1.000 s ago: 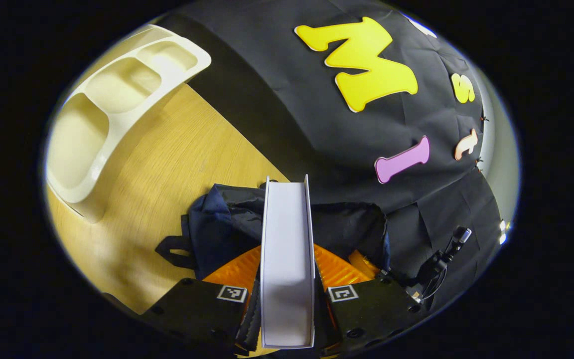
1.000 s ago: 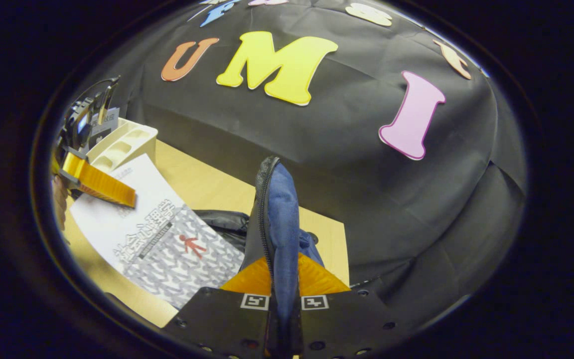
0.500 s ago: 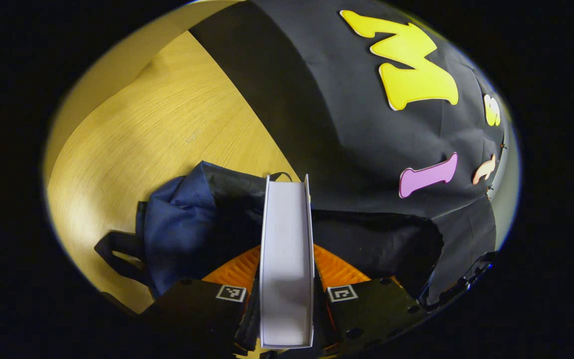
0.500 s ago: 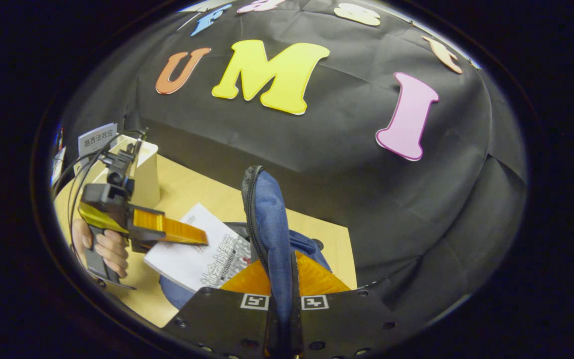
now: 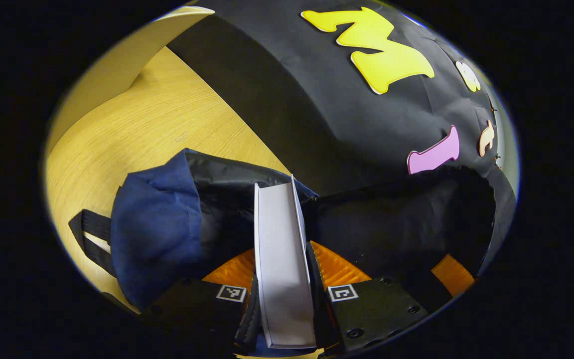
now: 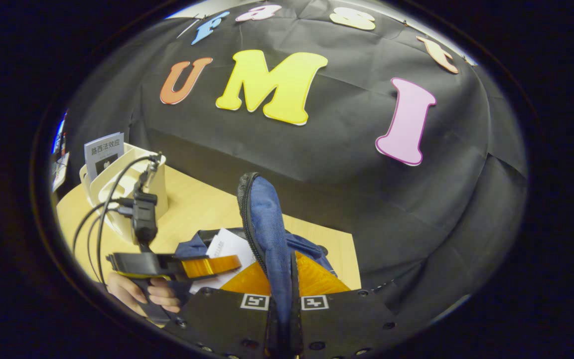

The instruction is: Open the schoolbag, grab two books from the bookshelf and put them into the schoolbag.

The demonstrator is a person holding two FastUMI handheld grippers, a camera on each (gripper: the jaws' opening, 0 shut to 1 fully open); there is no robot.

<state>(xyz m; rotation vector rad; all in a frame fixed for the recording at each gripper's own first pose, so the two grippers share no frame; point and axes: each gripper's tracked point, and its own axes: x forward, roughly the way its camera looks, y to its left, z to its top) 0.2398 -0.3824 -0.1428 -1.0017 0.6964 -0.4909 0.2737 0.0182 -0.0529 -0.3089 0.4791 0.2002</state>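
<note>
Left claw (image 5: 283,294) clamps one book (image 5: 279,254); right claw (image 6: 283,304) clamps one schoolbag (image 6: 267,224) flap

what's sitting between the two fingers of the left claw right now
A white book, held edge-on between the left claw's fingers, its far end reaching into the open blue schoolbag. The left gripper view shows this.

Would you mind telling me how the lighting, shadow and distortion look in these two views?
Left gripper view: the wooden table is warmly lit and its edge bows from the fisheye; the schoolbag interior is deep shadow beside the pale book. Right gripper view: the wall bulges; the schoolbag flap looks sharp.
</note>
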